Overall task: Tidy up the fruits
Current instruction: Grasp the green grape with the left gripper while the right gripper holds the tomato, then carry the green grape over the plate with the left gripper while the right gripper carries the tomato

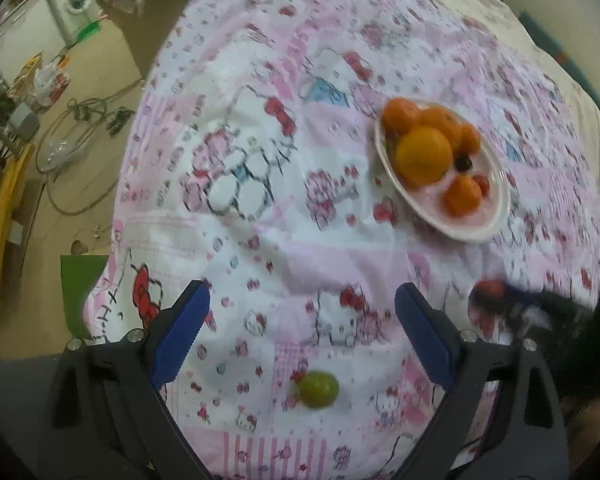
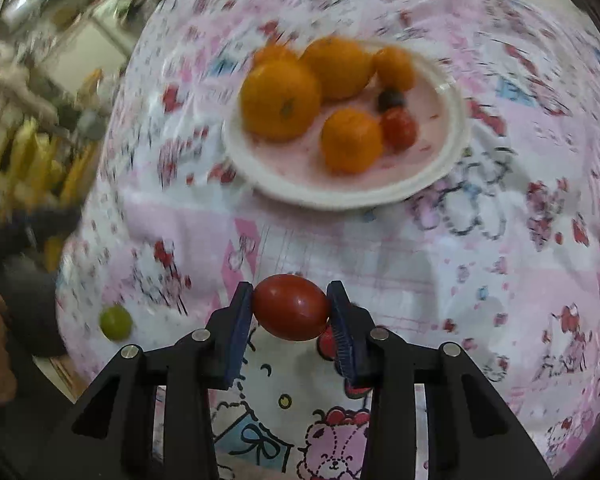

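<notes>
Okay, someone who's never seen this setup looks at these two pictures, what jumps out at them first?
First, the red tomato pinched between the jaws of the right gripper, low in the right wrist view above the cartoon-print cloth. Next, the white plate beyond it, piled with oranges, one more small tomato and a dark berry. Last, a lone green fruit lies on the cloth between the wide-open jaws of the left gripper.

Five oranges (image 2: 280,100), two red tomatoes (image 2: 291,307), one dark berry (image 2: 391,100), one green grape (image 2: 116,322), one plate (image 2: 340,196).
</notes>
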Demonstrator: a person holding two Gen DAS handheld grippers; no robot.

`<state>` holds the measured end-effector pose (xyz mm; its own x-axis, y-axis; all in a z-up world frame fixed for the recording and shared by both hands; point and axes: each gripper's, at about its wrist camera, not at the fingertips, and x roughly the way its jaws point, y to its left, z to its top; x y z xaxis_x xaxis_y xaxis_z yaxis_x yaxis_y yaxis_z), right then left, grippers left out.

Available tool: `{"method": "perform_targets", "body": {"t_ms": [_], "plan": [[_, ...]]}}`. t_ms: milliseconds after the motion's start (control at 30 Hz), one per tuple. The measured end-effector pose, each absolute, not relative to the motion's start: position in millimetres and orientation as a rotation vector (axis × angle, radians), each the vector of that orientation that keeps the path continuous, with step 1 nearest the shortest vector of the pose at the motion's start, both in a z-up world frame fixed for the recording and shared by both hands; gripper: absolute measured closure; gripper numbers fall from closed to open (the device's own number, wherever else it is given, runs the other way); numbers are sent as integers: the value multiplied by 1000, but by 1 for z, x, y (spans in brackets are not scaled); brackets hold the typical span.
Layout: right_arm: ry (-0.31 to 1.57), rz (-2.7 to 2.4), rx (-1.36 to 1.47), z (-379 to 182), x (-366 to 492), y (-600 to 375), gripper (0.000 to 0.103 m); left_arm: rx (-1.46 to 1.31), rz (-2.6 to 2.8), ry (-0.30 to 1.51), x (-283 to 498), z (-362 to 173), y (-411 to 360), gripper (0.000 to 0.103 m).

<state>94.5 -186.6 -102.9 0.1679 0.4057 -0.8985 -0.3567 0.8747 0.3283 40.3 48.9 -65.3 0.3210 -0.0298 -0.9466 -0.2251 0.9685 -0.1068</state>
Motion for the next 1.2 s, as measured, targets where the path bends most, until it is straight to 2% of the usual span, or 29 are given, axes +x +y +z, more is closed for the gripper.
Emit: {"method": "perform_targets", "body": {"t_ms": [100,167,300,367,400,467,533,633,933,1200], "plan": [[1254,521,136,-85,100,-207,63,-203,74,1303,26,-77,35,14],[1241,518,173,-78,103,-215,63,-181,45,1347,21,-87,27,26],[1217,521,205,-67,105,-222,63,-145,32,1427,16,-104,18,36],[1214,525,215,-64,105,-223,63,-152,33,1463,16,-111,16,48],[1213,527,221,-63,106,-223,63,-161,30,1478,16,-115,15,50],[1210,539,241,-60,106,-224,63,-179,21,1506,16,-121,13,66],[1211,552,272,-58,106,-229,63,-168,36,1526,16,-126,12,67],[1207,552,280,-57,107,-230,63,-113,60,1523,17,-126,8,79],[1189,533,337,-52,112,-244,63,-147,36,1506,28,-104,8,80],[1161,495,392,-45,123,-266,63,-178,-27,1374,77,-48,2,80]]}}
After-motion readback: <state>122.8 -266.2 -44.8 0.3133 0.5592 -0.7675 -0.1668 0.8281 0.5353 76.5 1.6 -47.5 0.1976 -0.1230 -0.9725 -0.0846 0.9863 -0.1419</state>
